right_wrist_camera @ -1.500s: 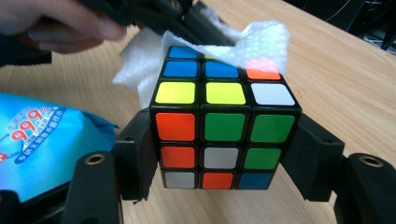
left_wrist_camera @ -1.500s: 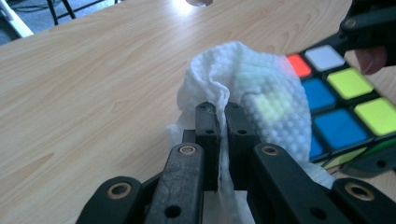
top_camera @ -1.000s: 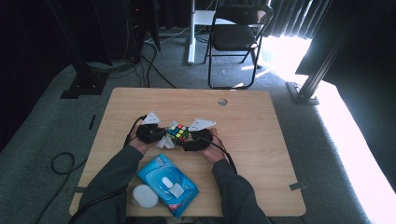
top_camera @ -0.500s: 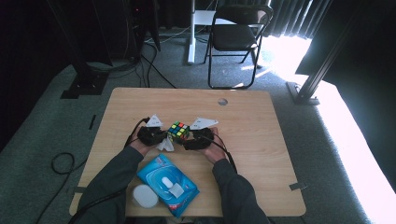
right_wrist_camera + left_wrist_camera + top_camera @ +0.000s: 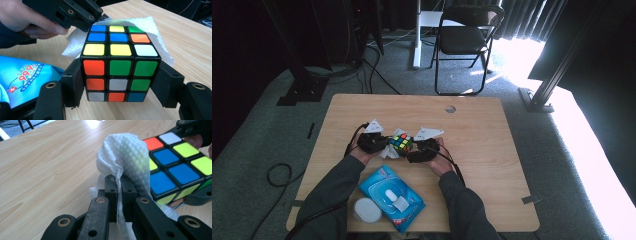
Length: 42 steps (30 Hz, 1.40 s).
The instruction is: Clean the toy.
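A scrambled puzzle cube (image 5: 401, 143) (image 5: 119, 65) (image 5: 175, 167) is held just above the table's middle, clamped between the jaws of my right gripper (image 5: 416, 149) (image 5: 117, 83). My left gripper (image 5: 381, 145) (image 5: 119, 192) is shut on a white wet wipe (image 5: 126, 160) (image 5: 147, 25) (image 5: 390, 150), and the bunched wipe presses against the cube's left side. In the right gripper view the left gripper (image 5: 101, 18) and the hand holding it sit just behind the cube.
A blue pack of wet wipes (image 5: 392, 196) (image 5: 17, 77) lies near the table's front edge, with a small white round lid (image 5: 366, 210) beside it. The wooden table (image 5: 492, 150) has a cable hole (image 5: 450, 108) at the back. A folding chair (image 5: 462, 40) stands beyond.
Both grippers with the cube and wipe have shifted slightly toward the back of the table. The wipe stays pressed to the cube.
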Motion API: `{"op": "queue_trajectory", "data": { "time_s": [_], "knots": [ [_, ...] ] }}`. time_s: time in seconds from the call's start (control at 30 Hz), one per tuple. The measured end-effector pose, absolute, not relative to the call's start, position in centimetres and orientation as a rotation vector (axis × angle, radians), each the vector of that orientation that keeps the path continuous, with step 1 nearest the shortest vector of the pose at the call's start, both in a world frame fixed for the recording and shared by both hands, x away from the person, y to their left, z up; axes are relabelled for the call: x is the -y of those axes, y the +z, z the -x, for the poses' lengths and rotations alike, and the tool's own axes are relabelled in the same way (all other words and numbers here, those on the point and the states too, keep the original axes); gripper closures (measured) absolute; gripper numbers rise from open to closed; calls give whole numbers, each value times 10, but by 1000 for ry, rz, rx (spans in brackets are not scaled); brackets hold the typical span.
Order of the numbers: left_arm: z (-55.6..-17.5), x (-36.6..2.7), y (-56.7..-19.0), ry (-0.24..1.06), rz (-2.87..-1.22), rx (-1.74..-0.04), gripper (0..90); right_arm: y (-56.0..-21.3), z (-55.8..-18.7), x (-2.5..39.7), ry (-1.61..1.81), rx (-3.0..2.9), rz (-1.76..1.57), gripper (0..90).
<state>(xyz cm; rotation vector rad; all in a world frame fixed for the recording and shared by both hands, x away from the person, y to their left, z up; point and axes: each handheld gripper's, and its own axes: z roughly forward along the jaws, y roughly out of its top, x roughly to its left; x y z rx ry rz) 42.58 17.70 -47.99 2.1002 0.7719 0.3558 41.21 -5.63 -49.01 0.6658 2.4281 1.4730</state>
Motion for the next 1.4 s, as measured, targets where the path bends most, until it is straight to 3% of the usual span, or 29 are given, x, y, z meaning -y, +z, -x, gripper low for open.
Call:
{"op": "queue_trajectory", "data": {
  "time_s": [1.4],
  "knots": [
    [-420,-162,-492,321,-2203,-706,865,-476,-419,69,1577,-2252,-809,345]
  ]
}}
